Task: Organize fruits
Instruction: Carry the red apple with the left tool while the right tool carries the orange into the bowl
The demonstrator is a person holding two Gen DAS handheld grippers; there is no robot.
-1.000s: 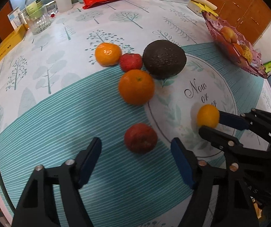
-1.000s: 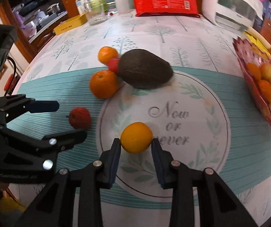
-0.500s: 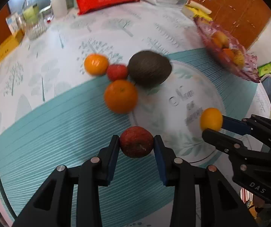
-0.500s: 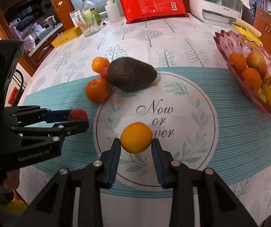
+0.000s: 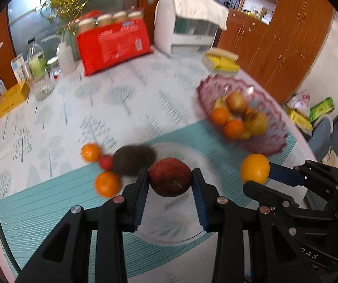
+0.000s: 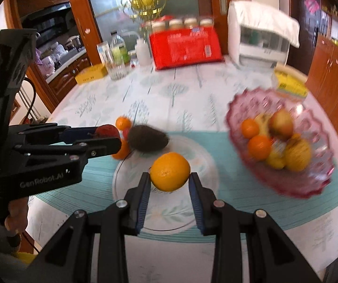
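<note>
My left gripper (image 5: pixel 170 184) is shut on a dark red apple (image 5: pixel 170 176) and holds it above the table. My right gripper (image 6: pixel 169 184) is shut on an orange (image 6: pixel 170 171), also lifted off the cloth; that orange (image 5: pixel 255 168) shows at the right of the left wrist view. On the table behind lie a dark avocado (image 5: pixel 133 160), a small red fruit (image 5: pixel 105 162) and two oranges (image 5: pixel 107 184) (image 5: pixel 90 152). A pink glass fruit bowl (image 6: pixel 315 184) with several fruits stands to the right.
At the back of the table stand a red package (image 5: pixel 113 44), a white covered appliance (image 5: pixel 190 23), bottles and a glass (image 5: pixel 40 87), and yellow boxes (image 5: pixel 11 99) (image 5: pixel 220 62). Wooden cabinets (image 5: pixel 286 37) line the right. A hand (image 6: pixel 15 217) grips the left tool.
The left gripper closed on the red apple and lifted it. Both grippers rose with their fruit and tipped up, bringing the bowl and the far end of the table into view.
</note>
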